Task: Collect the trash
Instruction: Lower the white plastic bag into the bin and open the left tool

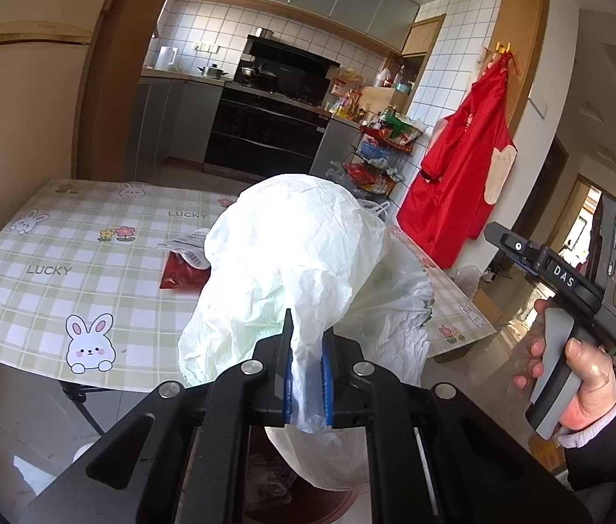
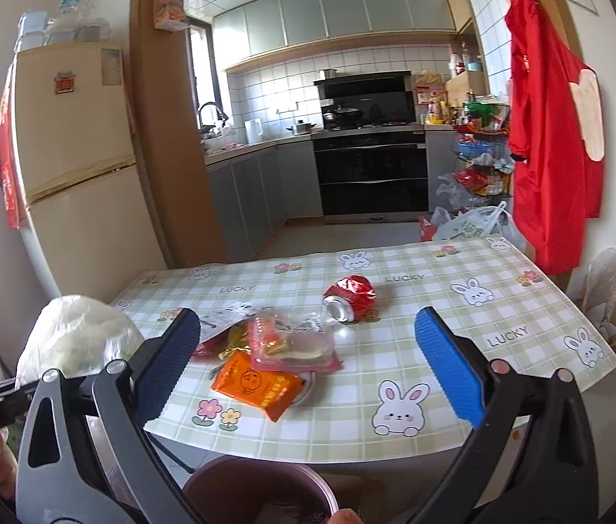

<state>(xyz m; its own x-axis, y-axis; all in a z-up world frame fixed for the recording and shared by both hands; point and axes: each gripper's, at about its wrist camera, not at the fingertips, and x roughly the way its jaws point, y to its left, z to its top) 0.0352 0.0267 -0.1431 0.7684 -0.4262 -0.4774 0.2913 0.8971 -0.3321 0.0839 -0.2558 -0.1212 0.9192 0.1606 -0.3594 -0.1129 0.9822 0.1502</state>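
My left gripper [image 1: 306, 349] is shut on a white plastic bag [image 1: 290, 253] and holds it up off the table's near edge; the bag also shows at the left of the right wrist view [image 2: 76, 332]. My right gripper [image 2: 305, 353] is open and empty above the table's near edge. On the checked tablecloth [image 2: 460, 305] lie a crushed red can [image 2: 349, 297], an orange packet [image 2: 257, 386], a clear pink wrapper [image 2: 290, 343] and a white printed wrapper [image 2: 229, 312]. A red wrapper [image 1: 181, 273] lies behind the bag.
A dark red bin [image 2: 259, 489] stands on the floor below the table's near edge. A fridge [image 2: 76, 166] is at the left. A red apron [image 2: 552, 131] hangs at the right, with a wire rack [image 2: 480, 161] and floor bags [image 2: 473, 222] beside it.
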